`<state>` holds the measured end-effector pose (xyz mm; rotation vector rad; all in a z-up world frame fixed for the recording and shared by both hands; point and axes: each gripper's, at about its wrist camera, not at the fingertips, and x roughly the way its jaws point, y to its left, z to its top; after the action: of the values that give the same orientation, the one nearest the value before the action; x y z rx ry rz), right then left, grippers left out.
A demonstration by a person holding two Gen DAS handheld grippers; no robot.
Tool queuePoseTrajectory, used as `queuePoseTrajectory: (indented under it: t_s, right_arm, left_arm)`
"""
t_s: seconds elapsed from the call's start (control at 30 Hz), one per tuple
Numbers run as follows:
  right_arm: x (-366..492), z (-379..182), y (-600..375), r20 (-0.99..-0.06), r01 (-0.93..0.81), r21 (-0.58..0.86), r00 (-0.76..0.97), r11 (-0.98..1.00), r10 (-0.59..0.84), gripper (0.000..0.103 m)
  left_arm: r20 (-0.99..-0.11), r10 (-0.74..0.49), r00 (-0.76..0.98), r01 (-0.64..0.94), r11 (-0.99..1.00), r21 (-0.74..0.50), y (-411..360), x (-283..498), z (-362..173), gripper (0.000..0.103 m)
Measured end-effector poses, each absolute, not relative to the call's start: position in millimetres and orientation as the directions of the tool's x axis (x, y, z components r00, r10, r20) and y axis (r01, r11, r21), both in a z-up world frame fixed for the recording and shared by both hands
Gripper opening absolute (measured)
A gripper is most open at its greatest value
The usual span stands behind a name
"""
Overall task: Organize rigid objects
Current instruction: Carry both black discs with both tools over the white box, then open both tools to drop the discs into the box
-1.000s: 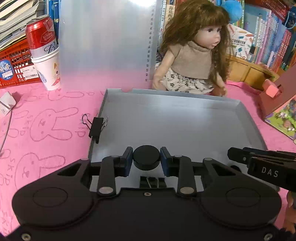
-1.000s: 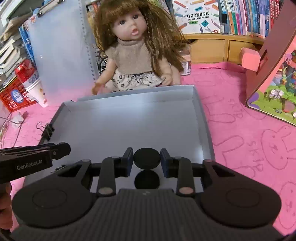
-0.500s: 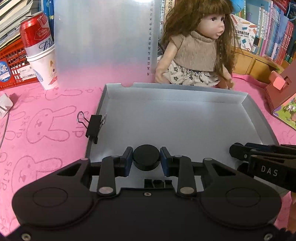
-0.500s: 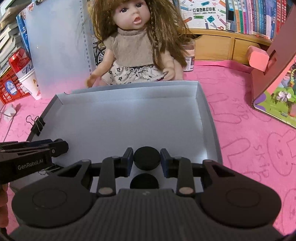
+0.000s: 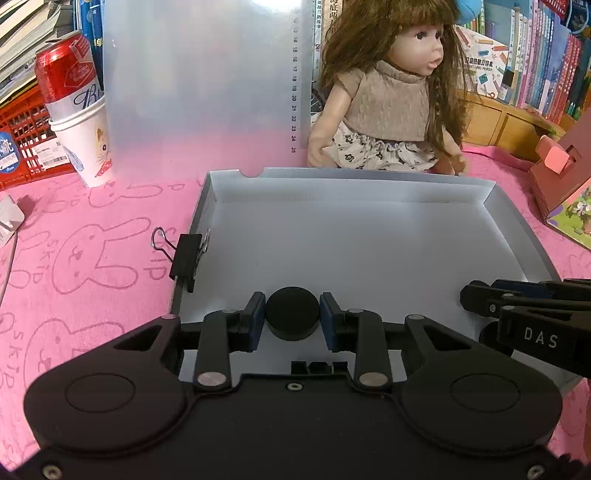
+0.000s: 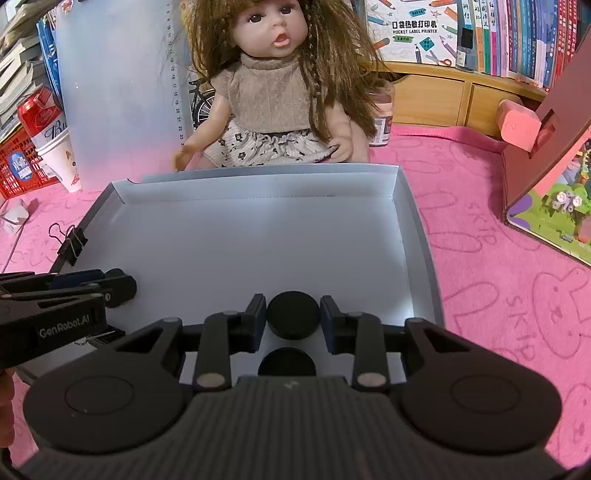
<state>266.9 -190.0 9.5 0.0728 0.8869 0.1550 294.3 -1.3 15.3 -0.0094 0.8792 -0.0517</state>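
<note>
Each black two-finger gripper, left (image 5: 292,317) and right (image 6: 293,316), pinched a small black round puck (image 5: 292,316) by its rim; it looked light, stiff, possibly slippery.

Readable stuff is pretty scattered here. In the left wrist view, the right hand-held gripper (image 5: 476,299) poking in at the lower right edge has "DAS" in white letters on its black body. In the right wrist view, the left hand-held gripper (image 6: 123,286) at the lower left says "GenRobot.AI". The book cover (image 6: 413,33) at the top behind the doll reads "POCKET LABEL PRINTER" under a line of Chinese characters. The translucent board (image 5: 207,85) in the upper middle carries a printed ruler scale, with 15 through 25 legible down its edge. The pink cloth on the tabletop (image 5: 92,258) is stamped with "SKIP" next to bunny outlines. The red can (image 5: 66,77) at upper left has script lettering I can't make out.
</note>
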Motion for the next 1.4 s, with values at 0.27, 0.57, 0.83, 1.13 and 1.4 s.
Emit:
queuePoseTrajectory:
  t_s: [0.27, 0.57, 0.83, 1.13, 1.4]
  right_arm:
    - [260, 15, -191, -0.741, -0.128, 0.124, 0.647, 0.984, 0.177, 0.061]
    - [233, 33, -195, -0.683, -0.174, 0.107, 0.703, 0.979, 0.199, 0.08]
    - [199, 54, -199, -0.605, -0.224, 0.091, 0.761, 0.97, 0.233, 0.089]
    - [158, 60, -206, -0.534, -0.259, 0.078, 0.805, 0.963, 0.26, 0.091]
    - [121, 52, -210, -0.479, -0.273, 0.069, 0.835, 0.96, 0.272, 0.093]
  left_arm:
    - [-0.753, -0.022, 0.658, 0.038, 0.999, 0.004, 0, 287, 26, 0.049]
    - [-0.7, -0.038, 0.714, 0.081, 0.996, 0.029, -4, 257, 49, 0.067]
    - [-0.638, -0.074, 0.767, 0.102, 0.995, 0.006, -2, 224, 63, 0.074]
    - [-0.592, -0.109, 0.798, 0.12, 0.993, -0.022, 2, 183, 63, 0.075]
    - [-0.546, -0.149, 0.825, 0.144, 0.988, -0.052, -1, 142, 51, 0.076]
